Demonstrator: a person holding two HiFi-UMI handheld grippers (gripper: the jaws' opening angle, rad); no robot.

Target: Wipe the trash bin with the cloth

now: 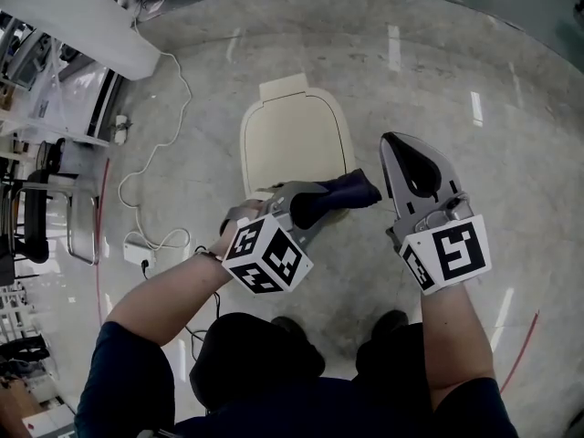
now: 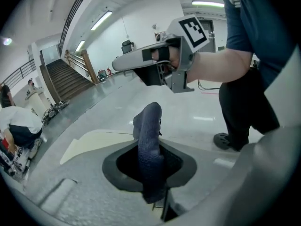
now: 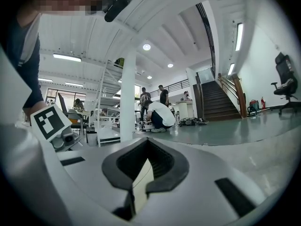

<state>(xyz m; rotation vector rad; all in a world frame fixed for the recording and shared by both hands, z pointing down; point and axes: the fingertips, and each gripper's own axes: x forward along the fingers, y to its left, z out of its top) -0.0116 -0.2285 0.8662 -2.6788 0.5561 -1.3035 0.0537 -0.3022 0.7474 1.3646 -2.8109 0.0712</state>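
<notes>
Standing on the polished floor [image 1: 511, 80], a person is holding a gripper in each hand just near of the trash bin [image 1: 297, 144]. From above, the bin is showing only its cream lid. Its body is hiding underneath, and the lid's near edge is disappearing behind the left gripper [image 1: 310, 210].

That gripper's jaws are clenching a dark blue cloth [image 1: 349, 192]. The cloth's free end is sticking out to the right over the lid's near right corner. Whether the cloth is touching the lid is impossible to tell. In the left gripper view the cloth is rising straight up through the dark opening and covering the place where the jaws meet.

The right gripper [image 1: 398, 149] is hovering to the right of the bin, apart from it and pointing away. Its jaws are sitting together with nothing between them. A cream sliver is showing through the slit, too narrow to identify.

A white cable [image 1: 155, 153] is trailing across the floor on the left, its far end running out of sight under a white surface.
</notes>
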